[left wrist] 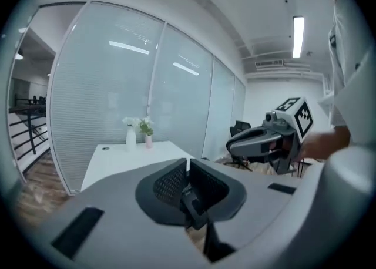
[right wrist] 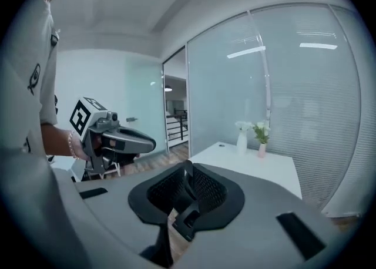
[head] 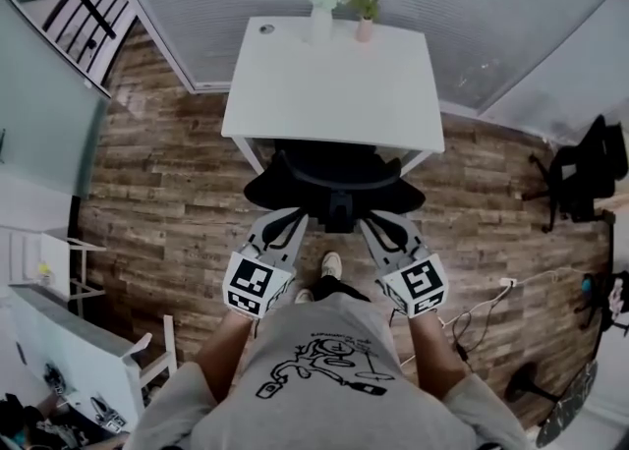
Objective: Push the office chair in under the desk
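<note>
Evidently both jaw pairs are pressed nearly together on the back rim of the black mesh-backed office chair (head: 334,178). The left gripper (head: 292,222) pinches the rim's left part and the right gripper (head: 373,225) its right part. Straight ahead of both grippers, the chair's seat sits partly under the near edge of the white rectangular desk (head: 295,94). Farther ahead, at the desk's far edge, stand a white vase (head: 321,22) and a small pink vase (head: 365,28), both holding flowers.
</note>
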A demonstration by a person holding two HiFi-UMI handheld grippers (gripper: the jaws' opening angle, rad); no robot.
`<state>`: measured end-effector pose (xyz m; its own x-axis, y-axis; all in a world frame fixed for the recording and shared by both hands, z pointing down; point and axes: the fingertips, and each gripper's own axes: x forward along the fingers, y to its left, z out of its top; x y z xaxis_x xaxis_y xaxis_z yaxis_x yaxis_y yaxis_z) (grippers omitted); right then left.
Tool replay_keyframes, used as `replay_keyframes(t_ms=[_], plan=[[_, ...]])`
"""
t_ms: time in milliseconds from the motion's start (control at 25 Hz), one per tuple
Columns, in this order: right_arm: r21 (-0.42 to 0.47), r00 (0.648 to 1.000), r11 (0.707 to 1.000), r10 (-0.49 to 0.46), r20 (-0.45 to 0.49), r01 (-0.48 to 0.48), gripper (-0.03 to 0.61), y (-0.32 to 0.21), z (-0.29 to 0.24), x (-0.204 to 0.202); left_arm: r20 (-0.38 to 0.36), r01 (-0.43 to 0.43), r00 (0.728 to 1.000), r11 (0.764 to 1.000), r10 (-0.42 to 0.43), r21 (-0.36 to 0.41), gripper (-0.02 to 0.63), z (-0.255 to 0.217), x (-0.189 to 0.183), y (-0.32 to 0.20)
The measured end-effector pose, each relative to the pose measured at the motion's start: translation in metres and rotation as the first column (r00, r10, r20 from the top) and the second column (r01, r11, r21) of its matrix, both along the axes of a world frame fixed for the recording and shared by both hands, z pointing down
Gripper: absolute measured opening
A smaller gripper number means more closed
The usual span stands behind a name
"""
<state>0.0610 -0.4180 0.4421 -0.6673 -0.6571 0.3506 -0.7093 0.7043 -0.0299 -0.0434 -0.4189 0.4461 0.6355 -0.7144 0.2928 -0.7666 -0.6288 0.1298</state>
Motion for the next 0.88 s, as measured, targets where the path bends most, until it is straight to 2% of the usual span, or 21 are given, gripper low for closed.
replay_keyframes(t_ms=[120,240,440,880], plan=[[0.022,0.998,1.000,-0.007,0.062,0.006,0.063,0.012,-0.031,-0.011,-0.101,0.016,0.995,1.000,-0.014,0.018,0.011,-0.033,0.000,0.010],[0.038,0.993,0.999,-0.005,0.118,0.000,0.057,0.023,-0.052,-0.020,-0.136,0.015,0.991,0.999,-0.009,0.040,0.008,-0.053,0.001,0.020],[0.039,0.979,0.999,0.019,0.205,-0.028,0.037,0.035,-0.071,-0.024,-0.151,-0.030,0.988,0.998,0.039,0.061,0.008,-0.068,0.008,0.033],[0.059,0.982,0.998,0.016,0.186,-0.027,0.037,0.041,-0.074,-0.025,-0.157,-0.042,0.986,0.995,0.056,0.087,0.008,-0.072,0.012,0.038]])
